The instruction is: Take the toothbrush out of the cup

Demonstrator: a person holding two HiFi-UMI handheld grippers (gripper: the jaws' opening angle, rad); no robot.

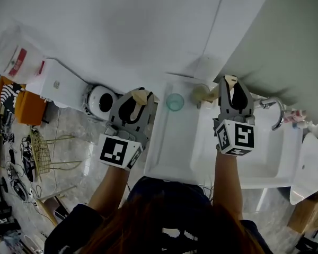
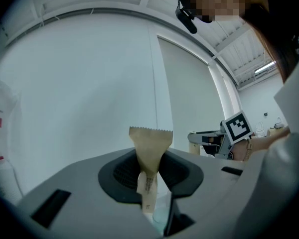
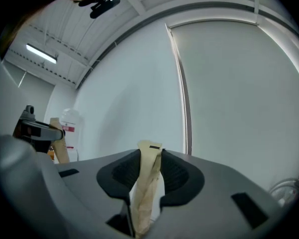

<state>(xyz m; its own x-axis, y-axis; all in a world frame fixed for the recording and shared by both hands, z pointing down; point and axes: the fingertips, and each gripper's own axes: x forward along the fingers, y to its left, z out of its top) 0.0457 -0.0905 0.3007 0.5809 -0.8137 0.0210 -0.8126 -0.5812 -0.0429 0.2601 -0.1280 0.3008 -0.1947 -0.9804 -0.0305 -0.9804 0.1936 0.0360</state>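
I think the job has hardly begun, or I just can't see how far it is. The cup (image 1: pixel 175 101) sits on the back edge of the sink (image 1: pixel 169 157). From above it looks like a small green ring. I can't find the toothbrush anywhere: not poking out of the cup, and not in either gripper. So as far as I can tell, the brush has not been pulled out yet.

The left gripper (image 1: pixel 146 95) is near the cup, on its left side. Its jaws are a little bit apart and pinch nothing. In the left gripper view a pale green patch (image 2: pixel 158 220) shows low between them. It may be the cup farther off.

The right gripper (image 1: pixel 230 81) is on the cup's right side, a bit farther from it. Its taped jaws are almost together with only a thin gap, and I see nothing in that gap.

A small cream thing (image 1: pixel 201 93) stands just beside the cup, between it and the right gripper. I can't tell what it is.

Both arms reach forward. Both grippers are held above the sink and point flat at the wall (image 1: pixel 148 25), not down at the cup.
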